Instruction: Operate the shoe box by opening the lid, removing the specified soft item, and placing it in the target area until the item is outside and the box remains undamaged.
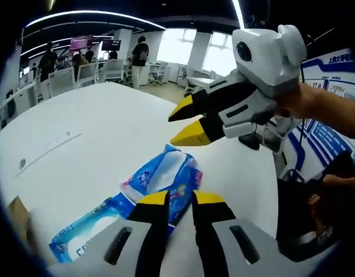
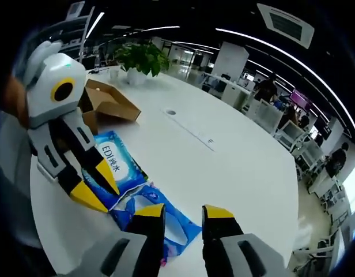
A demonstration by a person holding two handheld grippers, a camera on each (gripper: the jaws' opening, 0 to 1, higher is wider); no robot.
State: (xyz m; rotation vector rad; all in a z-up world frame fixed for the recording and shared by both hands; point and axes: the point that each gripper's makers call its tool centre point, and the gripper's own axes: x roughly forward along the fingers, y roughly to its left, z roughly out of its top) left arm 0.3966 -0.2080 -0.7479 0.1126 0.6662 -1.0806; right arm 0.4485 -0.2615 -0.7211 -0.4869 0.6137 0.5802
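1. Shoe box (image 2: 108, 104): brown cardboard, lid open, on the white table (image 2: 235, 161)
2. Wet-wipe pack (image 1: 137, 199): blue, crumpled, flat on the table beside the box
3. Left gripper (image 1: 180, 199) and right gripper (image 2: 183, 212): both slightly parted, holding nothing

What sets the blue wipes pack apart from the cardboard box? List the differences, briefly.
1. The blue wipes pack is glossy, printed, soft-looking film; the cardboard box is plain brown stiff board.
2. The pack lies flat and slightly crumpled; the box stands taller, with its flaps open.
3. In the right gripper view, the pack lies in the foreground, while the box sits further back.

Both rest on the same white table.
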